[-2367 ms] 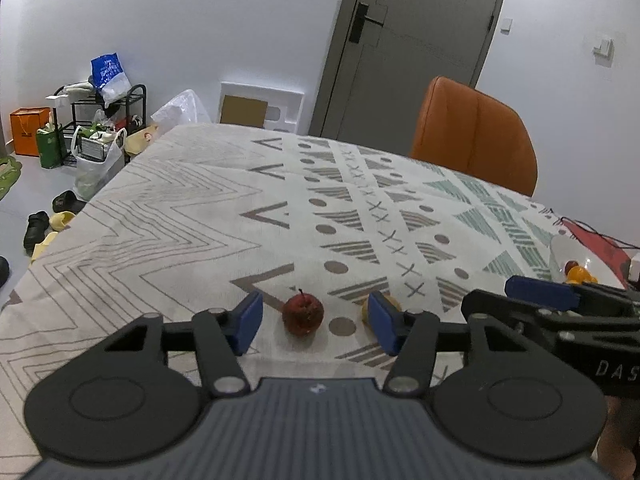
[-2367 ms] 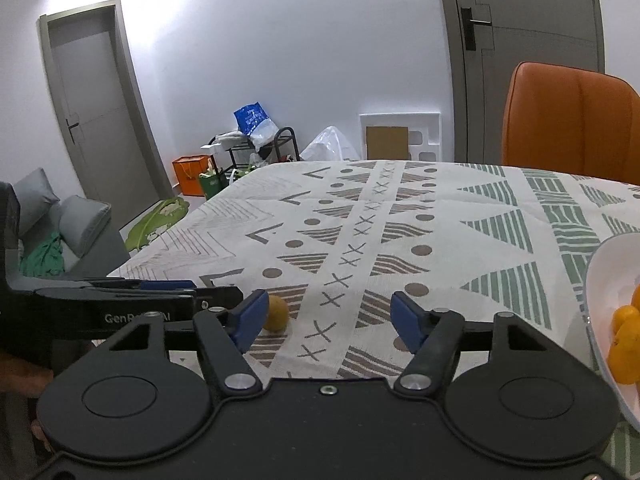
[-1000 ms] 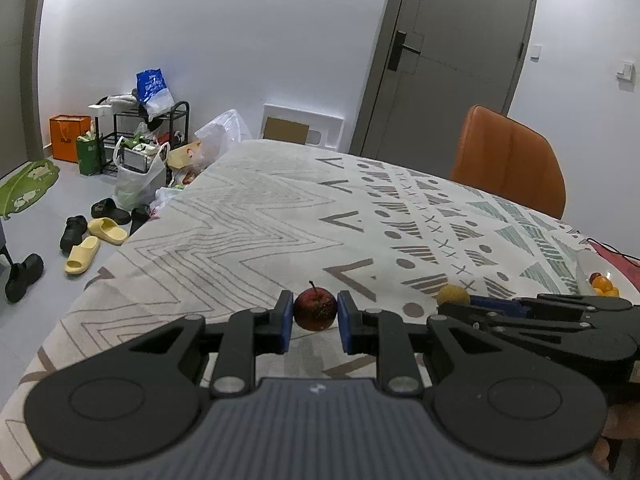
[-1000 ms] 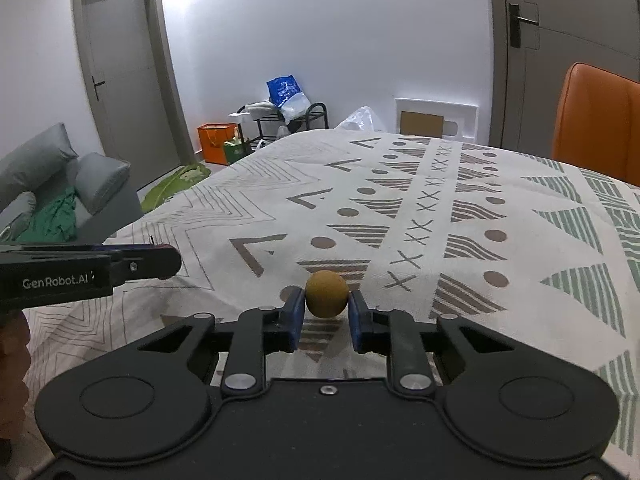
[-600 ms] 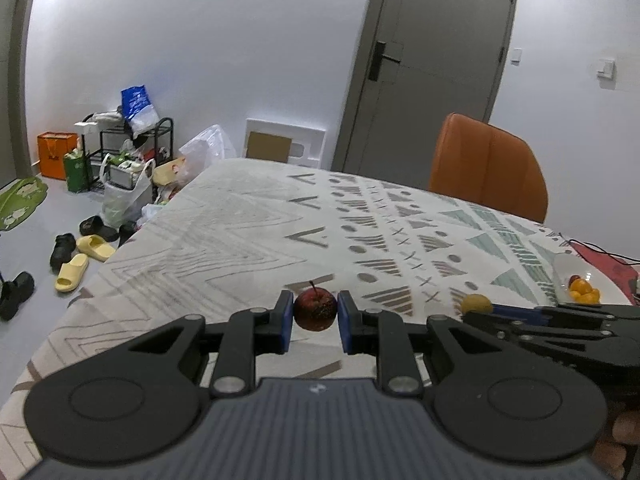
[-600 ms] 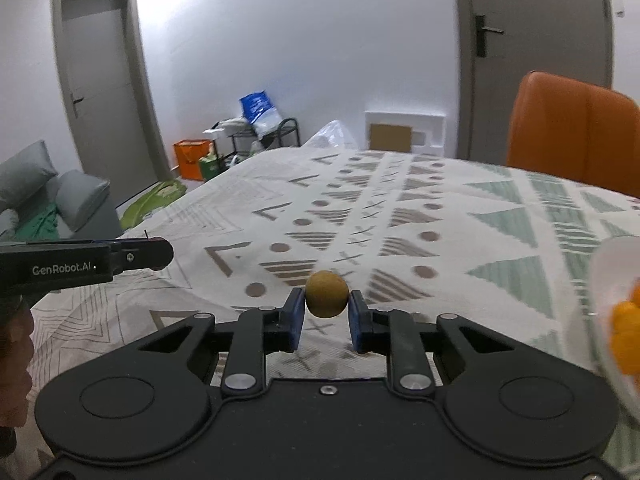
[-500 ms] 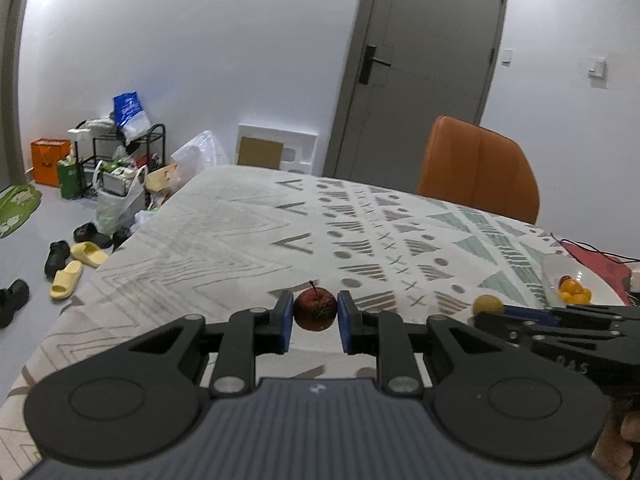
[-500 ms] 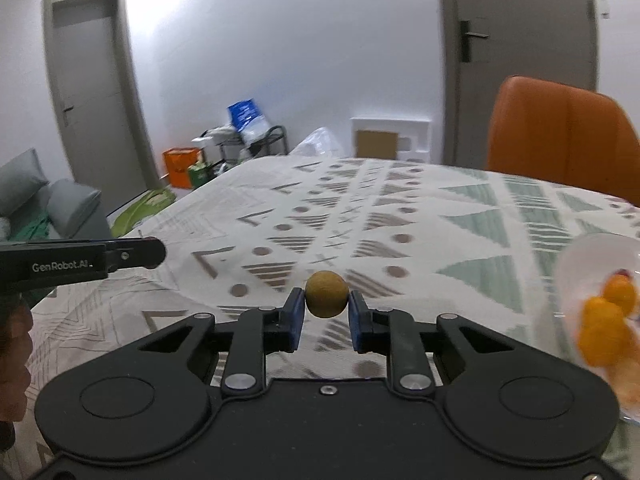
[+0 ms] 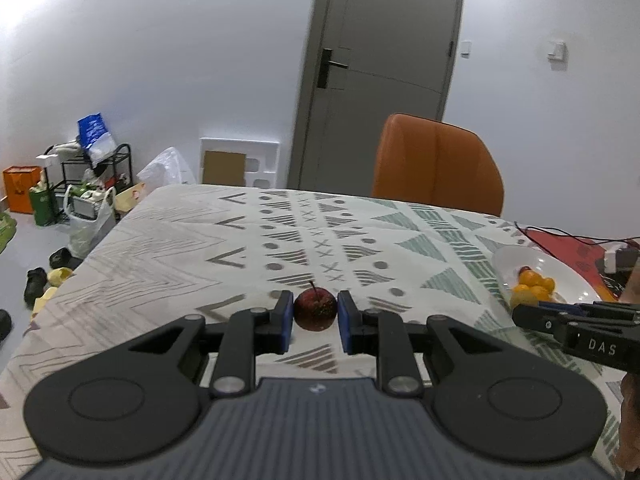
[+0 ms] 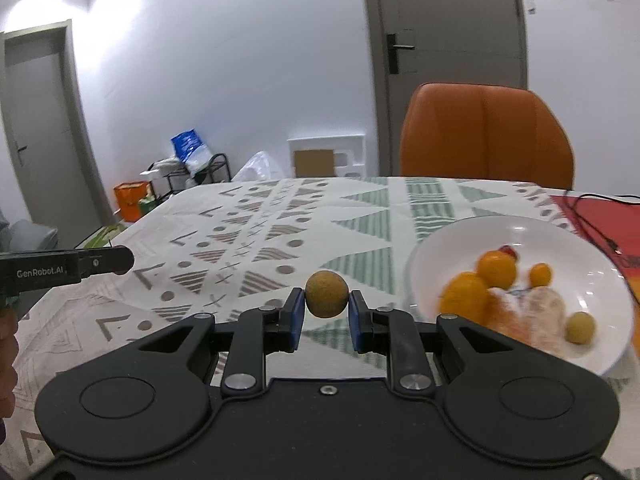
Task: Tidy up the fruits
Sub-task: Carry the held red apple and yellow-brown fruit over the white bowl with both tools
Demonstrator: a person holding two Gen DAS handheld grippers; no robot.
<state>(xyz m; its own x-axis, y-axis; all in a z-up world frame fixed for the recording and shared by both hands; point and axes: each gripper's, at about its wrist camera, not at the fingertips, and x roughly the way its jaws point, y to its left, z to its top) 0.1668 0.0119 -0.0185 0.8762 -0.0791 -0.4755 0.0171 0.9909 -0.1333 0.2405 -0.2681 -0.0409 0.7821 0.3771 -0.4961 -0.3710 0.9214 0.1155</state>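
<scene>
Red apple pinched in left hand-held gripper; round tan fruit clamped in right hand-held gripper. White bowl lies right, nearer the right gripper, by the table's right edge.

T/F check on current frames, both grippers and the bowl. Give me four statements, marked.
1. The left gripper grips a dark red apple. True.
2. The right gripper is open. False: it is shut on a round tan fruit.
3. The white bowl is empty. False: it holds several orange fruits.
4. An orange chair stands behind the table. True.
</scene>
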